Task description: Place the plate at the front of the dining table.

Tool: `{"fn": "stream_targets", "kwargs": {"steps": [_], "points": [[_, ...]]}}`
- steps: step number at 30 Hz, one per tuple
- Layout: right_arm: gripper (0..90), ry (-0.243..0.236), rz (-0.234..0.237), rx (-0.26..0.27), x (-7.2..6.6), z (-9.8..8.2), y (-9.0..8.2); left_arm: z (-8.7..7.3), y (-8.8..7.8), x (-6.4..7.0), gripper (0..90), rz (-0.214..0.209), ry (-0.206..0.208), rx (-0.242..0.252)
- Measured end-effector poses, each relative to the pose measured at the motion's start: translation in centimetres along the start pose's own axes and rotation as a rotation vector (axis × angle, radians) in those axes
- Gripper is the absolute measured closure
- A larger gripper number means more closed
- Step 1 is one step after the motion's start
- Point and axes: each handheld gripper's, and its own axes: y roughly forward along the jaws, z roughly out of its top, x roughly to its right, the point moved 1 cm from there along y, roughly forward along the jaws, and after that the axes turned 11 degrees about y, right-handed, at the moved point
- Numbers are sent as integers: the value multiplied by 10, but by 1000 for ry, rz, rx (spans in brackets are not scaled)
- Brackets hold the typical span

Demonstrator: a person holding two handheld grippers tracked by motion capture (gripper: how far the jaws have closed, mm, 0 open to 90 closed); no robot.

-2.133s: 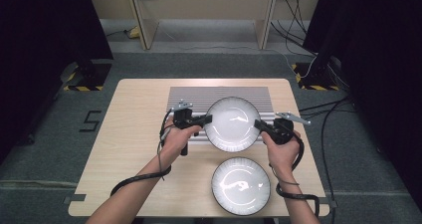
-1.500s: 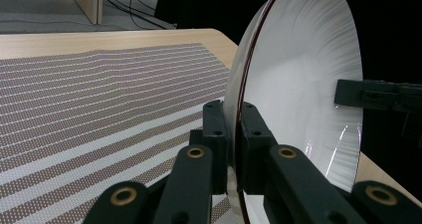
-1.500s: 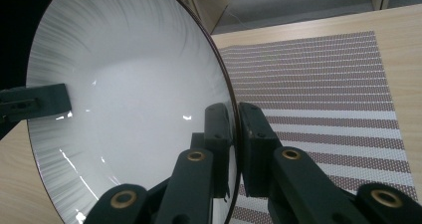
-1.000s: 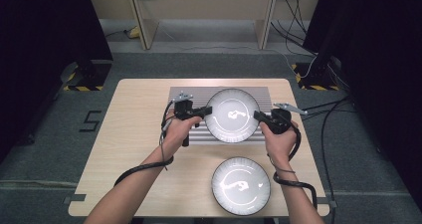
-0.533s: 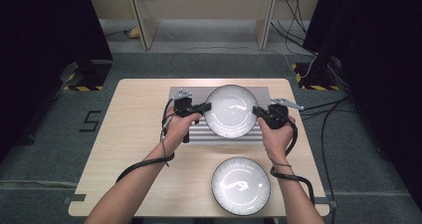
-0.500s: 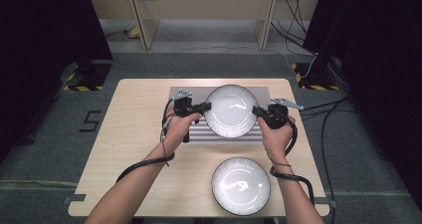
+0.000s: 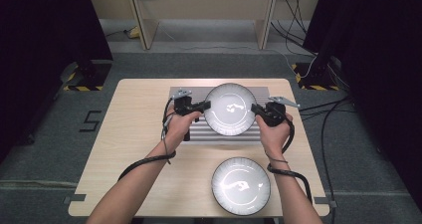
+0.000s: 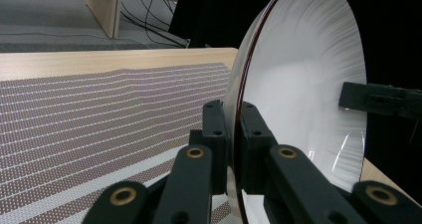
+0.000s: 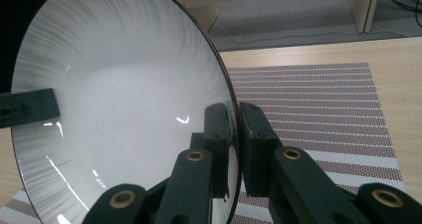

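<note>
Plate (image 7: 231, 108): white, glossy, faint grey streaks toward a thin dark rim. You hold it above the striped mat (image 7: 196, 132) on the bench (image 7: 134, 134), left gripper (image 7: 203, 106) and right gripper (image 7: 255, 109) each with fingers clamped on opposite edges. Likely rigid, brittle, slippery; keep both rim grips level. A second plate (image 7: 241, 185) lies near you.

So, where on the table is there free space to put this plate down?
The striped mat under the held plate is bare. The table's left half, beside the left gripper, is also free. The near right is crowded: the second plate lies there, close to the right gripper forearm.
</note>
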Motion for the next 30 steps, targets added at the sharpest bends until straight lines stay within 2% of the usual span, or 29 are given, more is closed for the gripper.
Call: {"fn": "stream_targets", "kwargs": {"steps": [9,30], "points": [[832,7,-15,-10,1,1,8,-2,6,-6,840,-1,-10,-6],[833,14,-25,-28,-7,7,35,1,11,-28,833,43,-32,-23]]}}
